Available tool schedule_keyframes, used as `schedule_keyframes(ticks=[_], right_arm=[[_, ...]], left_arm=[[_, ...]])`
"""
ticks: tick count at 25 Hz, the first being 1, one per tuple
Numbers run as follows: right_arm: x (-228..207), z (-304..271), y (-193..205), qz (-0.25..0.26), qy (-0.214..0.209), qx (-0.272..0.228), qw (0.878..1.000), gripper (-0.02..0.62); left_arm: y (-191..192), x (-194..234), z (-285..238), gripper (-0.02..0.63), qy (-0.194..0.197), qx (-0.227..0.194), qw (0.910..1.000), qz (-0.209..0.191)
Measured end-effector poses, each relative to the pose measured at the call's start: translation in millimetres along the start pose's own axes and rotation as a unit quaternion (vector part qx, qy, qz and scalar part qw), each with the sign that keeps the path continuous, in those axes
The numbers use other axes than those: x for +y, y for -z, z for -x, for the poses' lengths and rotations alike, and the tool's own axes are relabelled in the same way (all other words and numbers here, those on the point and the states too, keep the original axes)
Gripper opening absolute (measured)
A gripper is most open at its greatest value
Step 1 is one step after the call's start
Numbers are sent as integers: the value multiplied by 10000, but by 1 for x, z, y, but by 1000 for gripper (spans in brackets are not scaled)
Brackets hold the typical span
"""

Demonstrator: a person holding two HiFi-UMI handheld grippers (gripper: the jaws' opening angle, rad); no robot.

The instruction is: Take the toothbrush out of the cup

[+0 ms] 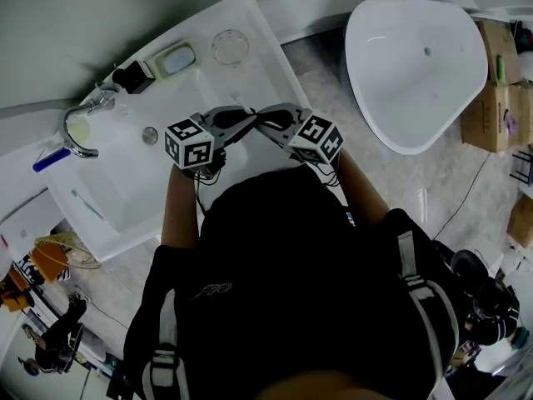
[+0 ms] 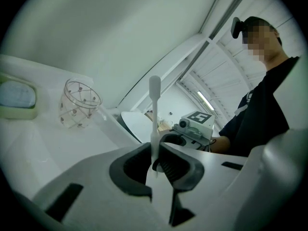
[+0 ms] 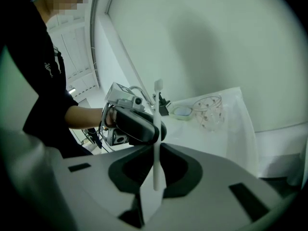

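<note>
Toothbrush: white toothbrush point(image 2: 154, 105) is out of the cup, standing upright with its head on top, above the front of the tabletop point(image 1: 265, 72).
Left tool: left tool point(image 2: 155, 161) has its dark pads nipped onto the lower handle, leaving only a narrow gap filled by the brush.
Right tool: right tool point(image 3: 155, 166) comes in from the other side, and its jaws are nearly together on the same handle. That's two grips on one brush!
Meeting point: in the head view the two tool tips touch nose to nose, with the marker cubes point(image 1: 190, 144) flanking them on either side.
Cup: clear cup point(image 1: 230, 46) with small dots sits upright at the back of the tabletop by the wall, well apart from the brush.
Soap dish: pale soap dish point(image 1: 173, 59) is just beside the cup, on the faucet side.
Black item: a small dark object point(image 1: 133, 77) sits next to the dish; I can't tell what it is.
Faucet: chrome faucet point(image 1: 83, 122) curves over the basin point(image 1: 125, 186), off to the left of both tools.
In the way: between brush and cup there is only bare white tabletop.
Further off: a white bathtub point(image 1: 416, 65) is on the right, with cardboard boxes point(image 1: 491, 90) beyond it.
Person: a dark shirt point(image 1: 291, 290) fills the lower part of the head view.
</note>
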State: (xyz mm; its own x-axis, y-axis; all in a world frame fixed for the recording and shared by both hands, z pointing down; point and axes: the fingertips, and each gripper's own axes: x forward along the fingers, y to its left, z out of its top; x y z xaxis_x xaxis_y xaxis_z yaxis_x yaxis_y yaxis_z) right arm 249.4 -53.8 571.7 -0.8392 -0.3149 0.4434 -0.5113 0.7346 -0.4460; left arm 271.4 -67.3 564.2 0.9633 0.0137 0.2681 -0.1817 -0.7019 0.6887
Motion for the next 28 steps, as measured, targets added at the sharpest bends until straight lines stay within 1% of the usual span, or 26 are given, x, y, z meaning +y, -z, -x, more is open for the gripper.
schedule_keyframes(ticks=[2, 5, 6, 9, 11, 12, 13, 14, 15, 16, 18, 20, 23, 25, 28], right_arm=[[-2, 0, 1, 21, 91, 34, 10000, 48], [-7, 0, 4, 23, 290, 133, 9995, 48], [-10, -1, 5, 19, 387, 182, 9991, 48], [-21, -2, 14, 98, 788, 419, 9960, 48], [-32, -2, 22, 139, 1157, 665, 9910, 46], [-39, -2, 26, 156, 1355, 810, 9873, 46], [-45, -1, 30, 189, 1529, 953, 9835, 46], [-49, -1, 33, 242, 1653, 1081, 9800, 46], [-51, -2, 35, 309, 1725, 1187, 9773, 48], [-53, -2, 37, 380, 1767, 1280, 9752, 48], [-56, -3, 39, 468, 1854, 1443, 9709, 48], [-59, -3, 41, 450, 1977, 1572, 9665, 48], [-62, -4, 44, 432, 2099, 1766, 9607, 48], [-62, -6, 47, 482, 2135, 1902, 9571, 48], [-63, -8, 49, 554, 2196, 2043, 9523, 48]], left_arm=[[0, 5, 0, 71, -146, -34, 9999, 77], [2, 20, 2, 167, -548, -29, 9981, 284], [3, 24, 3, 185, -670, -31, 9971, 356], [10, 35, 11, 192, -970, -54, 9937, 557], [15, 43, 19, 190, -1213, -115, 9900, 717], [17, 49, 25, 182, -1364, -179, 9873, 795], [19, 54, 32, 155, -1539, -256, 9840, 858], [21, 60, 39, 123, -1742, -315, 9802, 887], [24, 65, 46, 105, -1967, -327, 9762, 857], [27, 69, 52, 90, -2202, -282, 9721, 762], [34, 74, 63, 7, -2627, -96, 9636, 488], [41, 76, 71, 2, -2901, 12, 9563, 371], [49, 78, 79, 2, -3120, -30, 9486, 530], [54, 79, 83, 1, -3197, -44, 9453, 652], [60, 80, 86, 1, -3256, -33, 9427, 733]])
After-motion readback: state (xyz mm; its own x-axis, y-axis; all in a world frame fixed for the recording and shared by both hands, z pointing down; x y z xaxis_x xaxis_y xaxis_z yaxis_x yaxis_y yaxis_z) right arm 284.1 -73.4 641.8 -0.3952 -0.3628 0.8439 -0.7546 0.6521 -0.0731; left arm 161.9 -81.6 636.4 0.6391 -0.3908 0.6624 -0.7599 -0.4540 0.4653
